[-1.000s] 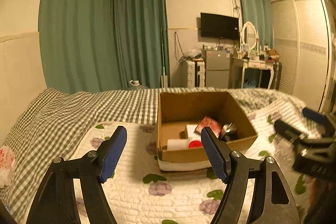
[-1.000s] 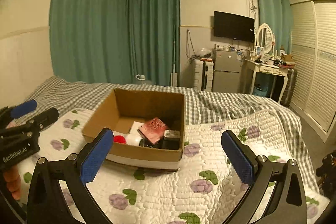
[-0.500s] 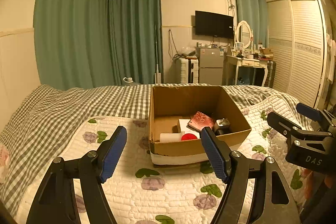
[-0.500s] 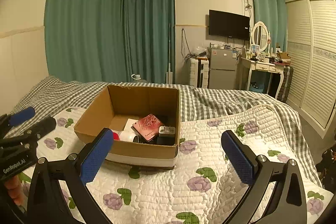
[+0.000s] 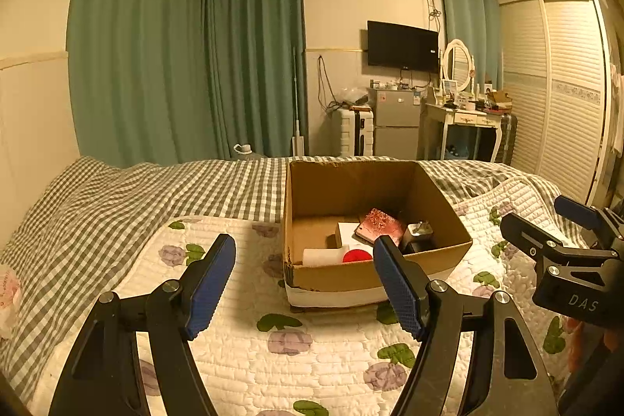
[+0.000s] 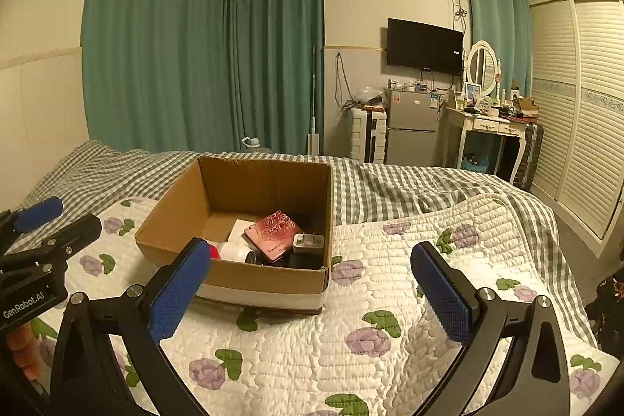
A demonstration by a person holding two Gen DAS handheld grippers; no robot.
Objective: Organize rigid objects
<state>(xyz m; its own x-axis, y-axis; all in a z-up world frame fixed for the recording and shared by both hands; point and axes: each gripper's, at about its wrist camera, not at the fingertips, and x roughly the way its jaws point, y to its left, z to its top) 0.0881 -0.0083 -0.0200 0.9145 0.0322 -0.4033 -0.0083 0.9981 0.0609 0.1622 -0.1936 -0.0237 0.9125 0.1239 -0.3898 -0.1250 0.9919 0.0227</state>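
A flowered quilt (image 6: pixel 390 299) covers the bed; green curtains (image 5: pixel 187 45) hang behind. The cardboard box (image 6: pixel 249 271) holding the objects rests on the quilt. Left gripper (image 5: pixel 304 283) and right gripper (image 6: pixel 312 291) stand spread, empty. The view has tilted slightly since the earliest frame.

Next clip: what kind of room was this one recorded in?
A bedroom in a home, most likely: a bed with a floral quilt, a dressing table with an oval mirror, and a louvred wardrobe along the wall.
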